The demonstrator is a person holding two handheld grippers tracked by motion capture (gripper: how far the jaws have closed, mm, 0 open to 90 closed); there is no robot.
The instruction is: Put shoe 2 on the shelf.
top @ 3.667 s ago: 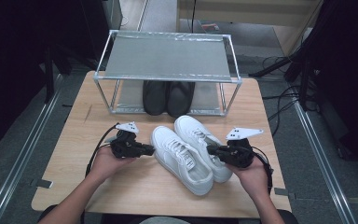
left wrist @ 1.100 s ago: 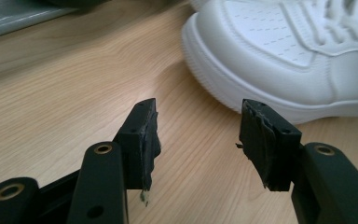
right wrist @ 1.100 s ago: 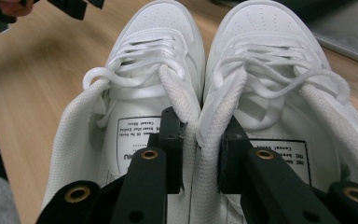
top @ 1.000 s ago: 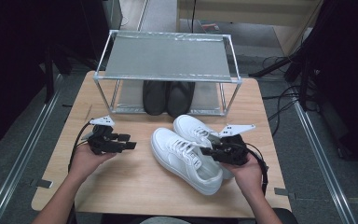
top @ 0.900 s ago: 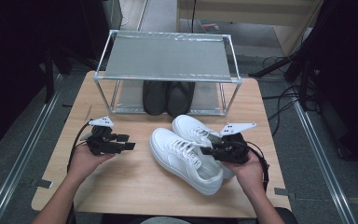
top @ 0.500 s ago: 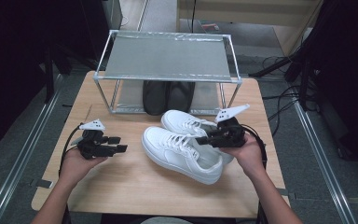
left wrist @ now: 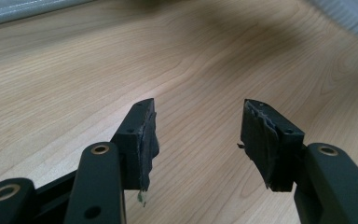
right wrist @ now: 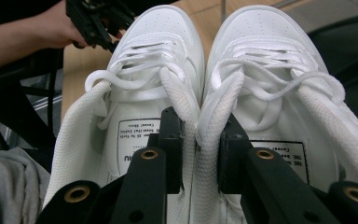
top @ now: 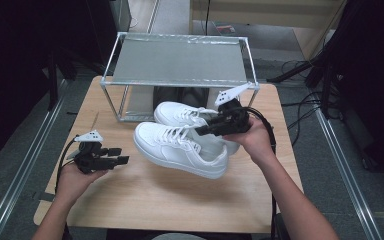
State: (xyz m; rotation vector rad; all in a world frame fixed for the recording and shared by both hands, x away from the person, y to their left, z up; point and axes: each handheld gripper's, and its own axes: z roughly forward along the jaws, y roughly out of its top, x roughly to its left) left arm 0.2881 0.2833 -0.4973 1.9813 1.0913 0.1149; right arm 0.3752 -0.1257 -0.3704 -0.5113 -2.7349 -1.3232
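Two white sneakers (top: 180, 150) hang together a little above the wooden table (top: 170, 205), toes pointing left. My right gripper (top: 203, 131) is shut on their inner collars, pinching them side by side. In the right gripper view the jaws (right wrist: 199, 144) clamp the two padded collars, one jaw inside the left shoe (right wrist: 154, 60) and one inside the right shoe (right wrist: 265, 56). My left gripper (top: 121, 156) is held low at the table's left, open and empty. In the left gripper view its gap (left wrist: 198, 135) shows bare wood (left wrist: 121, 60).
A metal-framed rack (top: 180, 60) with a grey top shelf stands at the back of the table. A pair of black shoes (top: 180, 96) sits under it. Cables trail off the table at the right, and metal rails run along both sides.
My right gripper has lifted the pair of sneakers off the table and carried them toward the rack. My left gripper has drawn back to the left, still open.
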